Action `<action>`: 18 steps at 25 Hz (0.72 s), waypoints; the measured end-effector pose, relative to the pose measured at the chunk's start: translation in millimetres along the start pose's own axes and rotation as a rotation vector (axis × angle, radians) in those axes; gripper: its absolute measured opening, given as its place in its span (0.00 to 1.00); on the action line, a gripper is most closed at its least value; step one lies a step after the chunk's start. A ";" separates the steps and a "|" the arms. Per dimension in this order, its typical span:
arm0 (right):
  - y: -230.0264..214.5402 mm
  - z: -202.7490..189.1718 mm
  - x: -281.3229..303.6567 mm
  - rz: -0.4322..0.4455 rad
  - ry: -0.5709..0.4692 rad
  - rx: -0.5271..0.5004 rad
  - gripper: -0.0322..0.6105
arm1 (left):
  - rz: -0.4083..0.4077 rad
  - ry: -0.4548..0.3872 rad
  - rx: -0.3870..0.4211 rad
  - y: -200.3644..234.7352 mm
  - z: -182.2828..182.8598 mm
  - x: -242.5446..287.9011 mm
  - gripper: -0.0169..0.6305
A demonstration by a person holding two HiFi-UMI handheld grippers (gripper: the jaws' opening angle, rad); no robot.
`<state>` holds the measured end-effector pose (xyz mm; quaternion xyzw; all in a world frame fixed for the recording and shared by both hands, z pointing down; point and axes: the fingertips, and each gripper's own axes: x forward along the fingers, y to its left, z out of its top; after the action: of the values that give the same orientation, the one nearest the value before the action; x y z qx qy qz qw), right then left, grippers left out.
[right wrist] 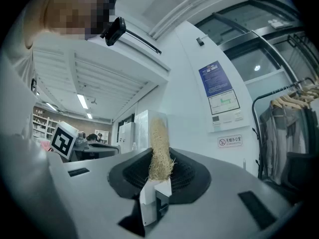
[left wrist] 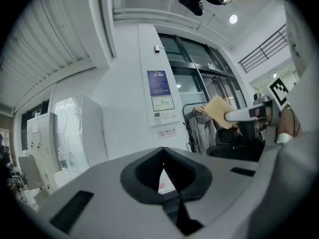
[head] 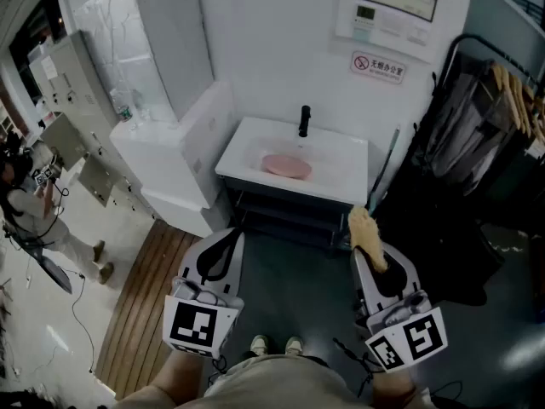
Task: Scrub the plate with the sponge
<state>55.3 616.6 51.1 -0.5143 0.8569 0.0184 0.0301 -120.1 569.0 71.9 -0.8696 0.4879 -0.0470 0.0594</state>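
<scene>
Standing back from the sink (head: 345,156), you held both grippers low in front of you, well apart from the basin. Your left gripper (head: 228,239) was at the left, its fingers (left wrist: 148,173) pressed together with nothing between them. Your right gripper (head: 373,261) was at the right, its fingers (right wrist: 187,173) clamped on the lower end of the sponge (head: 364,228), a pale, fibrous, elongated piece that stood up past the fingertips and pointed toward the sink. The plate (head: 286,165), pink and round, lay flat in the basin, just in front of the black tap (head: 304,120) that rose from the back rim. Sponge and plate were well apart, and neither gripper touched the plate or the sink. The sink sat on a dark frame (head: 281,207) against a white wall (head: 255,41), with a white cabinet (head: 170,169) just to its left and a rack of clothes (head: 494,118) on hangers to its right. A strip of wooden floor (head: 145,305) ran left of the left gripper, and another person (head: 34,211) stood at the far left edge. A sign (head: 378,66) hung on the wall above the sink.
</scene>
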 end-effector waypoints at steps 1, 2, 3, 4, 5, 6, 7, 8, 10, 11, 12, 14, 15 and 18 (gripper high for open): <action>-1.2 -0.7 0.5 0.001 0.001 0.002 0.18 | 0.000 0.002 0.003 -0.2 -0.1 1.0 0.04; -2.3 -1.4 1.0 0.002 0.002 0.004 0.18 | 0.000 0.003 0.006 -0.5 -0.3 2.1 0.04; -3.5 -2.0 1.4 0.003 0.004 0.005 0.18 | 0.000 0.005 0.009 -1.0 -0.6 3.4 0.04; -4.8 -2.5 1.9 0.005 0.005 0.005 0.18 | -0.001 0.007 0.013 -1.9 -1.0 5.0 0.04; -5.9 -2.9 2.3 0.006 0.006 0.005 0.18 | -0.001 0.009 0.015 -2.8 -1.5 6.6 0.04; -7.1 -3.4 2.7 0.007 0.007 0.004 0.18 | -0.002 0.011 0.016 -3.9 -2.2 8.3 0.04; -8.4 -4.1 3.0 0.008 0.008 0.002 0.18 | -0.002 0.013 0.015 -5.0 -3.1 9.8 0.04; -9.9 -5.0 3.2 0.008 0.010 -0.001 0.18 | -0.001 0.015 0.014 -6.3 -4.0 11.3 0.04; -14.2 -7.0 3.4 0.006 0.015 -0.009 0.18 | 0.001 0.021 0.018 -8.9 -6.2 14.6 0.04; -17.1 -8.2 3.7 0.005 0.018 -0.014 0.18 | 0.004 0.025 0.020 -10.2 -7.3 16.7 0.04; -20.5 -9.4 4.1 0.005 0.021 -0.018 0.18 | 0.006 0.029 0.020 -11.6 -8.2 19.3 0.04; -28.4 -12.6 5.0 0.003 0.028 -0.028 0.18 | 0.013 0.036 0.032 -14.3 -10.6 24.8 0.04; -32.7 -14.7 5.5 0.003 0.032 -0.032 0.18 | 0.017 0.039 0.039 -15.7 -11.9 27.5 0.04; -43.9 -21.1 5.7 0.009 0.041 -0.041 0.18 | 0.033 0.045 0.040 -22.2 -15.5 32.8 0.04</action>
<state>90.7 589.6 71.8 -0.5111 0.8591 0.0257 0.0017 -86.4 551.5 91.3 -0.8588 0.5023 -0.0754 0.0667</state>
